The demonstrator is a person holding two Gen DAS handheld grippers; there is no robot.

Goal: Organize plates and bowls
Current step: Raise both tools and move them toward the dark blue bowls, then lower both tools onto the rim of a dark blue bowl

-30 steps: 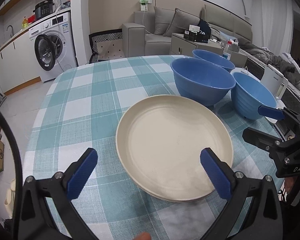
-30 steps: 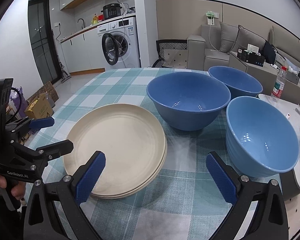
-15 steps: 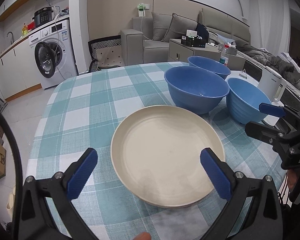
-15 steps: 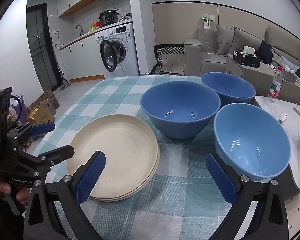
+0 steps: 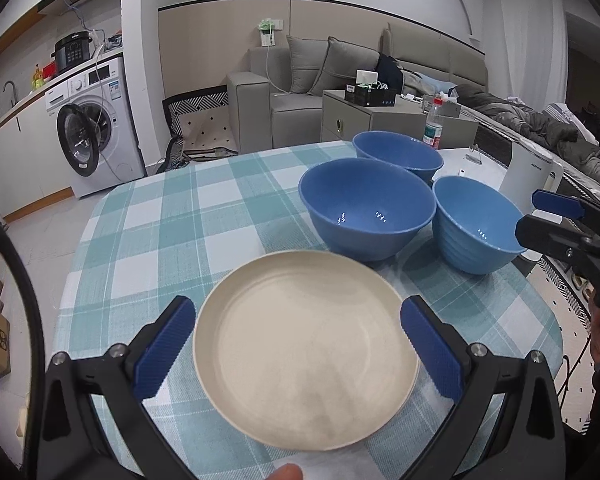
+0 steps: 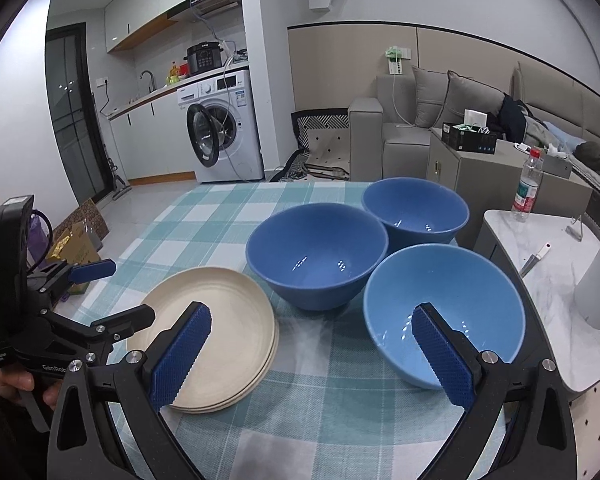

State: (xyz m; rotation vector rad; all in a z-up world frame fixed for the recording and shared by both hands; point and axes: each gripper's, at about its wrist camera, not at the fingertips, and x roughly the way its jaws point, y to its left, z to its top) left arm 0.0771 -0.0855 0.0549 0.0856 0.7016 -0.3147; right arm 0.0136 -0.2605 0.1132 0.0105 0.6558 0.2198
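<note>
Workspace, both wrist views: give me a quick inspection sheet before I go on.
Surface: checked tablecloth covers the table.
Job's things: stack of cream plates; three blue bowls, the big bowl, the far bowl and the light-blue bowl, unstacked.
Clutter: nothing seen on the cloth.
Grippers: left gripper open, over the plates; right gripper open, holding nothing.
Cables: cord near the washing machine.
Surroundings: sofa, water bottle on the side table.
</note>
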